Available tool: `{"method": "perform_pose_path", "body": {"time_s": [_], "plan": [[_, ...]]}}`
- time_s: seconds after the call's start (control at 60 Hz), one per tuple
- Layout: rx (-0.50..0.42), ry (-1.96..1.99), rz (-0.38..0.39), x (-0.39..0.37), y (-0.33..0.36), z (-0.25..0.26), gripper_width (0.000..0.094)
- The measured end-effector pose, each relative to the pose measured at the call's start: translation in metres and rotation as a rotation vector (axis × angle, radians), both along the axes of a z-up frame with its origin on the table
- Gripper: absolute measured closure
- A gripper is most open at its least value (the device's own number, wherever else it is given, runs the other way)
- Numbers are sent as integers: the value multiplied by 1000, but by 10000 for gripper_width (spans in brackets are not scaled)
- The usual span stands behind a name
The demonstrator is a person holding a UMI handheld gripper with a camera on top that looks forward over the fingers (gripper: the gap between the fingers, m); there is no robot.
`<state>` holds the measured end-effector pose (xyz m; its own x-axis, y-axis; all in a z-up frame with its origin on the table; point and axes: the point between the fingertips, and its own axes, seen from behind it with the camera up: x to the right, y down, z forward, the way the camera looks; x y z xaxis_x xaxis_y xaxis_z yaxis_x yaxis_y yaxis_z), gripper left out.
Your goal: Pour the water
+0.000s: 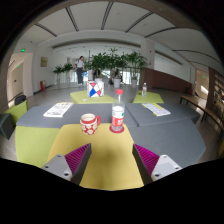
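A red and white bottle (118, 116) with a red cap stands upright on the yellow-green table (110, 160). To its left sits a red and white patterned cup (90, 123). Both stand well beyond my gripper (111, 162). Its two fingers with magenta pads (147, 157) are spread wide apart, open, with only bare tabletop between them. Nothing is held.
Grey table sections flank the yellow one on both sides. White papers (57, 109) lie at the left, more at the right (157, 109). A farther table holds a red, white and blue ball-like object (95, 89) and small items. Potted plants (110, 63) and a person stand at the back.
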<state>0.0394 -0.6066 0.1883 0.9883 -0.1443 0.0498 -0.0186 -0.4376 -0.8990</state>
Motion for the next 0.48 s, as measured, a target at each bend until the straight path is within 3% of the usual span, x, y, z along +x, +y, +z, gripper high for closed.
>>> {"method": "perform_pose_path", "body": {"time_s": [0.483], "plan": [[-15, -30, 37, -31, -38, -9, 80]]}}
